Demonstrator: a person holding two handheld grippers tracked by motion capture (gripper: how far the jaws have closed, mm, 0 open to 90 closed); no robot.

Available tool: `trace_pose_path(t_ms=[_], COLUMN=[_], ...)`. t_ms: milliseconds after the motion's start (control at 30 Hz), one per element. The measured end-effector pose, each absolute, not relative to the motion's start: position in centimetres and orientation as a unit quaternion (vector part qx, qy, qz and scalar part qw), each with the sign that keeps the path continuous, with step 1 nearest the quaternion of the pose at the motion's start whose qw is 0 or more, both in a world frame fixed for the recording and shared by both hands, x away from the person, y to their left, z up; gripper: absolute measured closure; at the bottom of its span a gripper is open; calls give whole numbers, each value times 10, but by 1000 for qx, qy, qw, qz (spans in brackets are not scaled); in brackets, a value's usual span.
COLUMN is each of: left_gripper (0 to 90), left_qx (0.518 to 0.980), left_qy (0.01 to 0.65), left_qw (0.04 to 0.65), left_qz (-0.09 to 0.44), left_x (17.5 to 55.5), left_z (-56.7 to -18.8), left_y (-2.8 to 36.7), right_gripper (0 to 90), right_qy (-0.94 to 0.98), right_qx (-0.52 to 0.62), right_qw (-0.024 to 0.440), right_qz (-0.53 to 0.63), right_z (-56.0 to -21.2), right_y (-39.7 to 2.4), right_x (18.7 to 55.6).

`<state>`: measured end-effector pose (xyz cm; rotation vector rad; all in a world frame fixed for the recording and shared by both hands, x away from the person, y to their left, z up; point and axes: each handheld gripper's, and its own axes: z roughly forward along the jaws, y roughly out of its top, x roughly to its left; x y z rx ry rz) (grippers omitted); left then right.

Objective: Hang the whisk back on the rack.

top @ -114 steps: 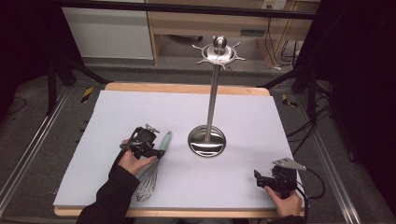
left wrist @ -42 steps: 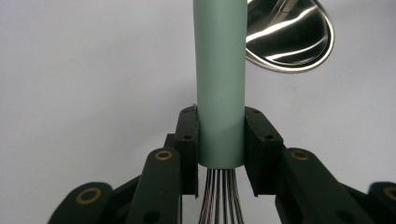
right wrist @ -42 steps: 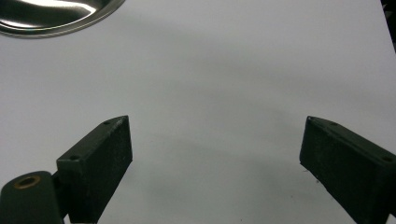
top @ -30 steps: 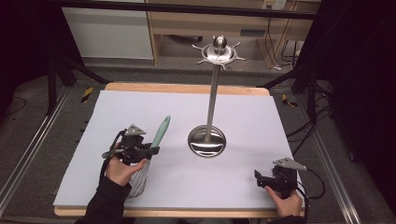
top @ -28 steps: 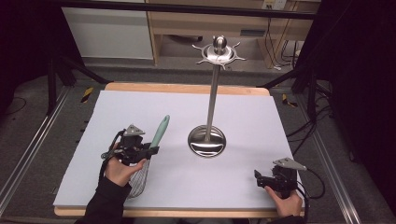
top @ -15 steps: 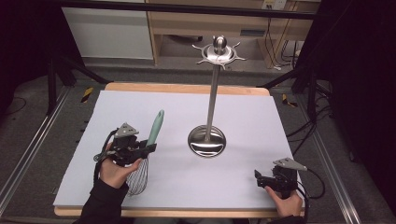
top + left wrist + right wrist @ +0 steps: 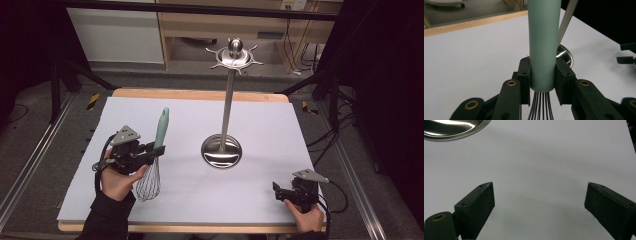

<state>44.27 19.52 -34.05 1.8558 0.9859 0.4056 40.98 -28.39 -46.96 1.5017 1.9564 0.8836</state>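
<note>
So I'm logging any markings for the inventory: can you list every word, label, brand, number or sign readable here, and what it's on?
None can be read.
Mint-green-handled wire whisk: handle plain.
Tall steel utensil stand with round base: no marking.
White table mat: blank.
Yellow-and-black striped tape patches on the floor: a warning pattern, no text.
Pale patch on the wooden shelf behind: too small to read.

**Around the utensil stand**

I take the steel utensil stand (image 7: 228, 100) as my landmark: it stands upright on the white table mat (image 7: 280, 125), its round dished base (image 7: 221, 151) resting near the mat's middle and its hooked crown (image 7: 235, 55) at the top of the pole. Beyond the stand I see the table's wooden edge (image 7: 200, 94), and farther back a wooden shelf unit (image 7: 225, 30). Left of that sits a white cabinet (image 7: 117, 32). Right of the stand, cables (image 7: 292, 35) hang down.
</note>
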Motion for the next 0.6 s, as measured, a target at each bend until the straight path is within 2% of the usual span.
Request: trace_pose_path(t_ms=[600], left_gripper=[690], left_qx=[758], left_qy=[367], left_qw=[506], left_qz=[186], left_x=[443], left_z=[-305], left_y=[173], right_gripper=[97], right_qy=[721], right_qx=[554], right_qw=[258], right_qz=[326], right_z=[-470], right_y=[-284], right_x=[410])
